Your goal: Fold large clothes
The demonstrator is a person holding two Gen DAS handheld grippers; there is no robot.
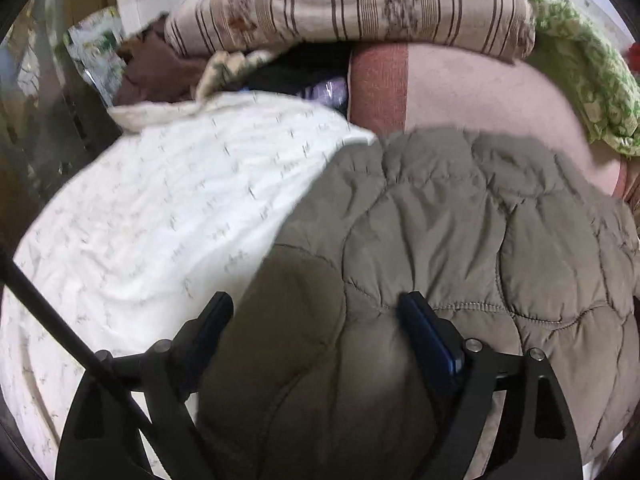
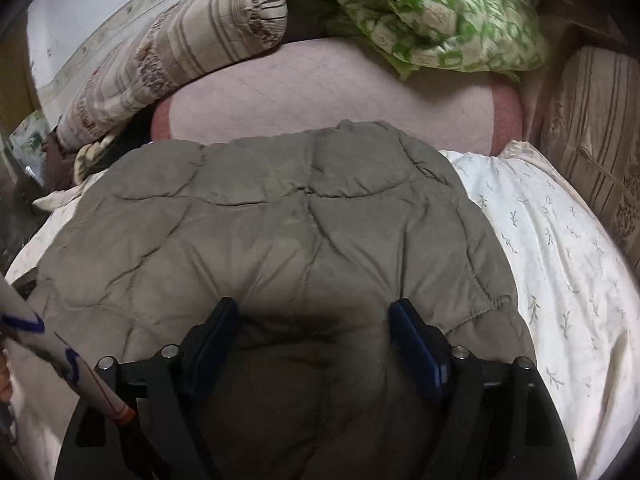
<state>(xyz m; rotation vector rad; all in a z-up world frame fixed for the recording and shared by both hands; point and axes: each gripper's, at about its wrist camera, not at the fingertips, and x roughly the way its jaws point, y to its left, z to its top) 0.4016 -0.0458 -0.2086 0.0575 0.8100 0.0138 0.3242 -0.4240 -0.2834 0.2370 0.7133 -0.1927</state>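
Note:
A large olive-grey quilted jacket (image 1: 460,240) lies spread on a white sheet with small leaf prints (image 1: 160,208). My left gripper (image 1: 316,304) is open, its jaws wide apart, right over the jacket's near left edge with padded fabric bulging between the fingers. In the right wrist view the same jacket (image 2: 280,220) fills the middle. My right gripper (image 2: 314,308) is open too, jaws wide apart, low over the jacket's near part, fabric between the fingers but not pinched.
A striped beige pillow (image 1: 360,4) and a green patterned quilt (image 2: 432,16) lie at the far side on a pink mat (image 2: 328,96). Another striped cushion (image 2: 596,136) stands at the right. Clutter and a dark gap (image 1: 92,56) are at far left.

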